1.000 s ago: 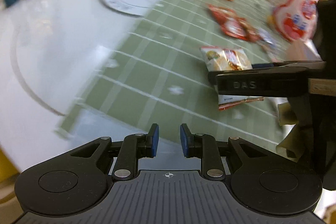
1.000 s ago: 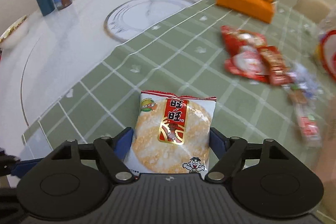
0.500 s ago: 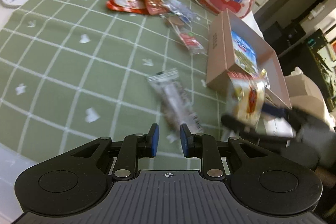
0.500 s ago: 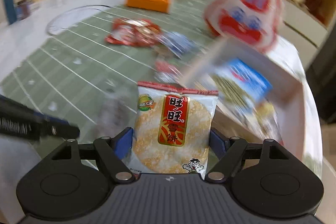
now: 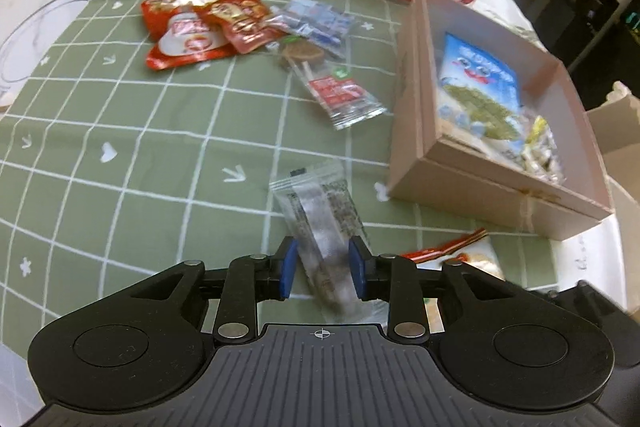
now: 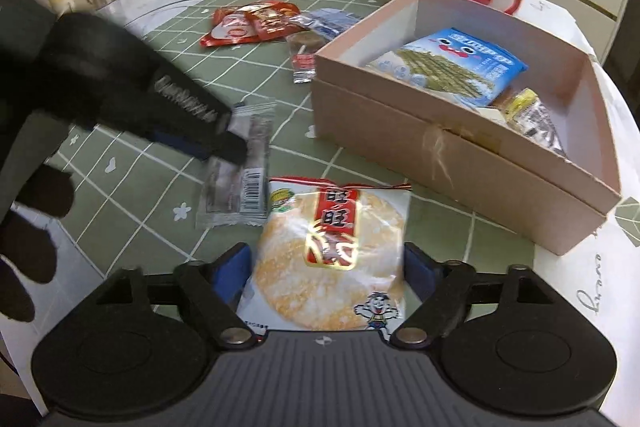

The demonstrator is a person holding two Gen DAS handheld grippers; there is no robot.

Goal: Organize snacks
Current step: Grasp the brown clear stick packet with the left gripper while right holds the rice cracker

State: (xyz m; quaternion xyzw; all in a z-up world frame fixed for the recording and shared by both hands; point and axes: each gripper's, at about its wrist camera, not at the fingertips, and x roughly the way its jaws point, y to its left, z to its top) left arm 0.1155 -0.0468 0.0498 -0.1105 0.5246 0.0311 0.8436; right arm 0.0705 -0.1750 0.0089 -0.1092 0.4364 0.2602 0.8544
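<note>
both grippers have swung over from the bare white table to the pink box. the left gripper is opening, with a clear snack packet lying on the green cloth between its blue pads, not squeezed. the right gripper is opening wide too, and the rice cracker packet sits loose between its pads, just beside the box.

Two wrist fisheyes, close above the table, angled down, both seeing the pink box
</note>
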